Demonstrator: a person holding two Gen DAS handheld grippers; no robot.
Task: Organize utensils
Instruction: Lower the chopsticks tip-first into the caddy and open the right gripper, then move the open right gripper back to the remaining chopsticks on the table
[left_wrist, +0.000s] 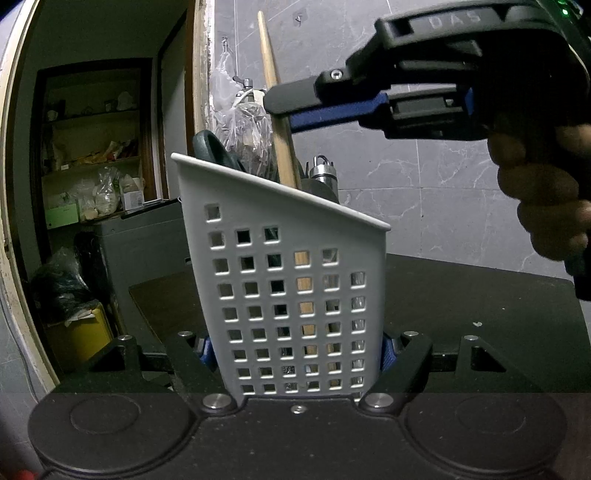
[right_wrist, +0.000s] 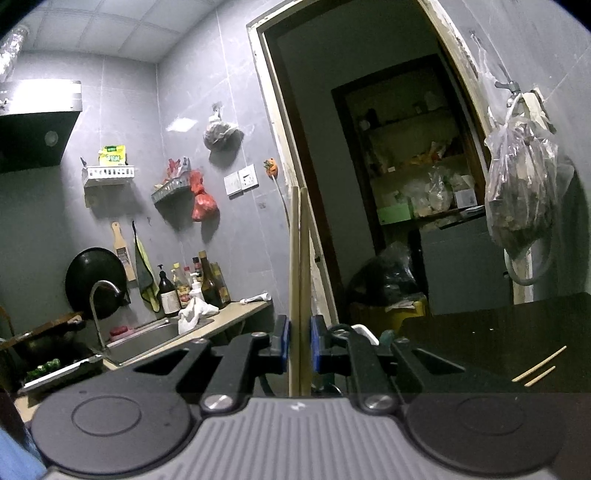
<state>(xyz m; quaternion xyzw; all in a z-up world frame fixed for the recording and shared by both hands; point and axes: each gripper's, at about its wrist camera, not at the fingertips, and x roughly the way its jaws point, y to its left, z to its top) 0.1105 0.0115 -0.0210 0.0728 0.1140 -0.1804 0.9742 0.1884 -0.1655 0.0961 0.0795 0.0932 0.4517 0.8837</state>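
Left gripper (left_wrist: 297, 354) is clamped on the white holed caddy (left_wrist: 288, 280), steadying it on the dark table (left_wrist: 480, 295). Right gripper (right_wrist: 300, 349) pinches a pair of wooden chopsticks (right_wrist: 300, 266) upright, tips already inside the caddy w/ other utensils. Risk imo: let go crooked and they tip out, or a bump drags the caddy. Two more chopsticks (right_wrist: 539, 366) lie on the table. Only readable text: "DAS" on the right gripper's body.

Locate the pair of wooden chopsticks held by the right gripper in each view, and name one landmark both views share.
Left wrist view: the held chopsticks slant up at top centre, gripped by the right gripper, lower ends inside the white utensil holder.
Right wrist view: the held chopsticks stand upright at centre, between the blue pads.
Shared landmark: the hanging plastic bag on the grey wall.
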